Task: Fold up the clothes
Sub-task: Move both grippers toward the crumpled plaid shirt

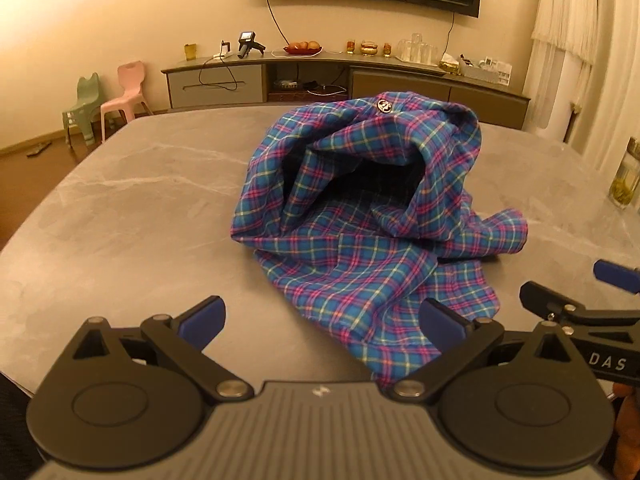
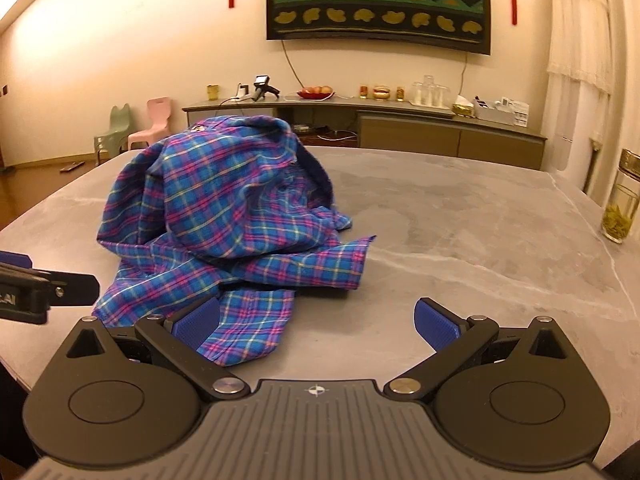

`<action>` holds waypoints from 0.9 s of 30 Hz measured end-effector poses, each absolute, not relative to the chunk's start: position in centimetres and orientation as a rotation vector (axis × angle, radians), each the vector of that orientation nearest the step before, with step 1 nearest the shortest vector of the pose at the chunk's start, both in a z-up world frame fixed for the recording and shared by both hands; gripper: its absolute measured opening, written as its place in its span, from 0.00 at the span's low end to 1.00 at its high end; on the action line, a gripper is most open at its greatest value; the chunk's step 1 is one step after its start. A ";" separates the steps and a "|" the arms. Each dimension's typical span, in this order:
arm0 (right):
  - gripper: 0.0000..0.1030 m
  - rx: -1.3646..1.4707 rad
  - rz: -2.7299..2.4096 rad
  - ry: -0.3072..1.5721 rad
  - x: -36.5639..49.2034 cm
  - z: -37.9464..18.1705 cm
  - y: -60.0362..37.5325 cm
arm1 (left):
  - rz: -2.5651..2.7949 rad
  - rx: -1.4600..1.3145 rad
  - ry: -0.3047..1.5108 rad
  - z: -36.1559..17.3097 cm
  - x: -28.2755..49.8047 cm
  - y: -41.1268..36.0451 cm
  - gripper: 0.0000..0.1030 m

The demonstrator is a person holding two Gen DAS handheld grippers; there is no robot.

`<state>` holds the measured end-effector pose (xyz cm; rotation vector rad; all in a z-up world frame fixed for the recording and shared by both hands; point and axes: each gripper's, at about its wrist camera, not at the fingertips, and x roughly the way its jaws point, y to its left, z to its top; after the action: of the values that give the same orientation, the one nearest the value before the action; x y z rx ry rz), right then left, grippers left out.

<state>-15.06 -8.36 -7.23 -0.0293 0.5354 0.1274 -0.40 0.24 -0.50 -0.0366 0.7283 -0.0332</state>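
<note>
A blue and pink plaid shirt (image 1: 360, 208) lies crumpled in a heap on the grey marble table (image 1: 140, 216), with a loose flap spread toward the near edge. It also shows in the right wrist view (image 2: 224, 216). My left gripper (image 1: 320, 320) is open and empty, low over the table, with the shirt's near flap between and just beyond its fingers. My right gripper (image 2: 316, 320) is open and empty; its left finger (image 2: 196, 322) is over the shirt's near edge. The right gripper also shows at the right edge of the left wrist view (image 1: 580, 300).
A glass of tea (image 2: 618, 208) stands on the table's right side. Behind the table are a long sideboard (image 2: 400, 120) with cups and fruit, two small plastic chairs (image 1: 116, 100), a wall screen and a white curtain (image 2: 580, 40).
</note>
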 end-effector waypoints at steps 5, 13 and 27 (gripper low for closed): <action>0.99 -0.016 0.124 0.531 -15.5 -7.2 -8.6 | -0.024 -0.006 0.740 -1.1 -0.9 0.5 1.00; 0.99 -0.013 0.124 0.549 -15.2 -7.4 -8.4 | -0.025 -0.023 0.794 -1.1 -0.5 -0.1 1.00; 0.99 -0.022 0.120 0.572 -15.3 -7.5 -8.4 | -0.060 0.007 0.802 -1.6 -1.1 -1.0 1.00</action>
<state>-15.32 -8.39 -7.53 -0.0223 0.5723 0.1196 -1.10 -0.97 -1.56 0.0074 0.8023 -0.0603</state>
